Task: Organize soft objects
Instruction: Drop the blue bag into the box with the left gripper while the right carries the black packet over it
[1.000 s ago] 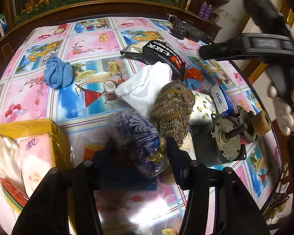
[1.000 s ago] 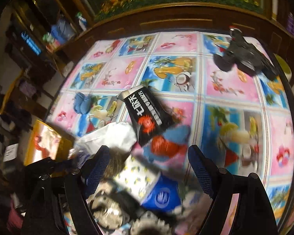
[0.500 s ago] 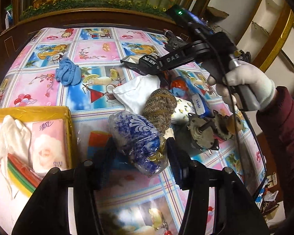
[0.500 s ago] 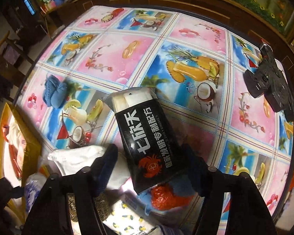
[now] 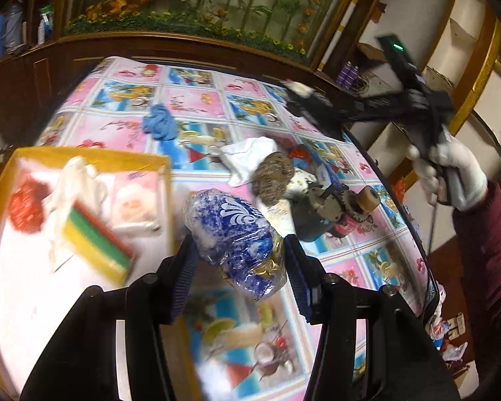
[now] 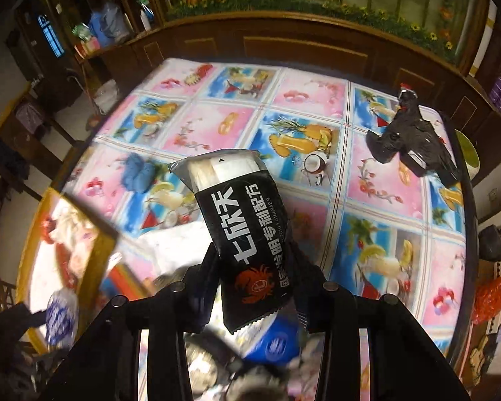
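My left gripper (image 5: 238, 257) is shut on a blue and white plastic-wrapped bundle (image 5: 232, 234) and holds it above the table, beside the yellow box (image 5: 83, 155). My right gripper (image 6: 252, 280) is shut on a black packet with white lettering (image 6: 243, 230), lifted clear of the table; it also shows in the left wrist view (image 5: 314, 110). On the table lie a blue cloth (image 5: 159, 123), a white cloth (image 5: 247, 157) and a brown knitted sock (image 5: 273, 177). The box holds a white glove (image 5: 80, 183), a tissue pack (image 5: 135, 200) and striped sponges (image 5: 97, 240).
A metal motor part (image 5: 330, 207) sits right of the sock. A blue-labelled pack (image 6: 277, 341) lies under my right gripper. A black device (image 6: 414, 137) rests at the table's far right corner. A dark wooden cabinet (image 6: 284, 46) runs behind the table.
My right gripper closed on the black packet and lifted it off the table. My left gripper raised the blue bundle and swung left toward the yellow box.
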